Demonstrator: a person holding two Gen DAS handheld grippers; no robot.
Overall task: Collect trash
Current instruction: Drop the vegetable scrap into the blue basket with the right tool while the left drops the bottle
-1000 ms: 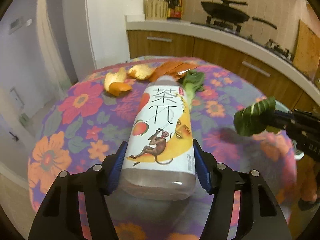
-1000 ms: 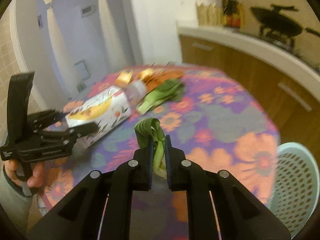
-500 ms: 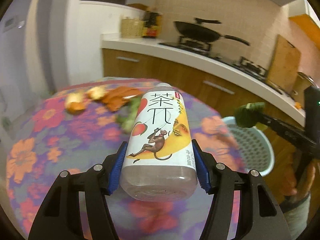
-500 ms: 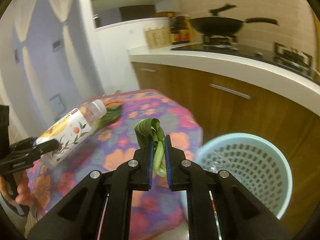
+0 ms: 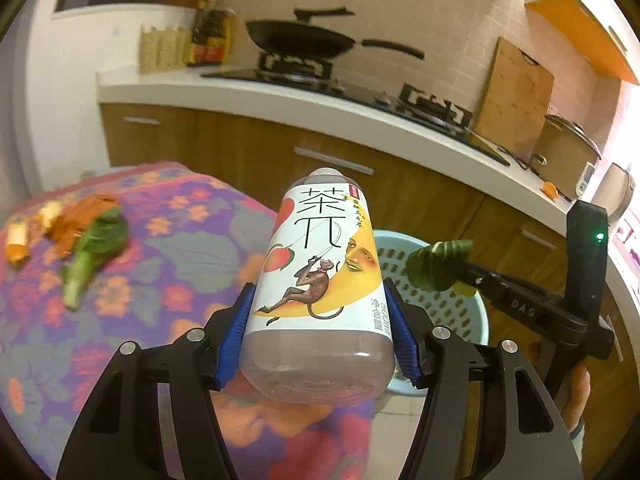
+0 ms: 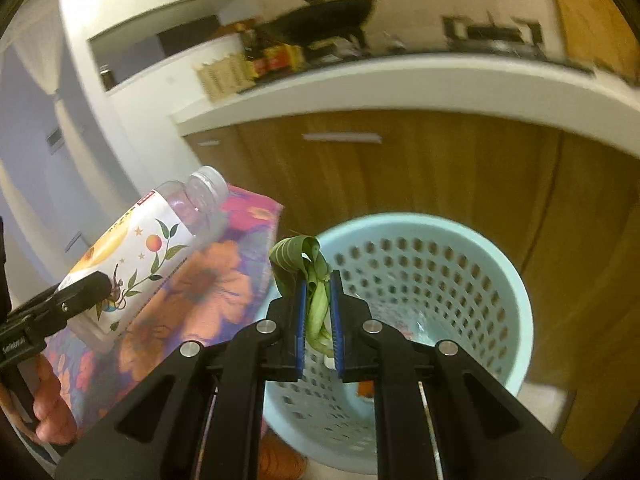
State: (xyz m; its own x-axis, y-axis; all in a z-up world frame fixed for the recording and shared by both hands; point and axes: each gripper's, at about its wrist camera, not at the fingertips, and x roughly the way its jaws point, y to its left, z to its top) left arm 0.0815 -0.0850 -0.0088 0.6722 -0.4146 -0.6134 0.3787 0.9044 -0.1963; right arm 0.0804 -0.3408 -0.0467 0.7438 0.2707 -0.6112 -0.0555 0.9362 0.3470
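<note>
- Holding a folded green vegetable leaf [image 6: 310,280] clamped in our right gripper [image 6: 318,320], we hang just over the pale-blue perforated plastic basket [image 6: 500,280], the nearer arm.
- Our left gripper [image 5: 320,332] grips the clear labelled plastic tea bottle [image 5: 324,276], neck pointing away, beside the basket's rim over the flowered tablecloth [image 5: 180,248].

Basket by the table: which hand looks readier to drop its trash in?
Probably the right: its gripper holds the leaf over the basket, while the left gripper's bottle looks short of it.

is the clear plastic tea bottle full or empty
Empty: the clear plastic tea bottle held in the left tongs shows see-through walls, no liquid.
</note>
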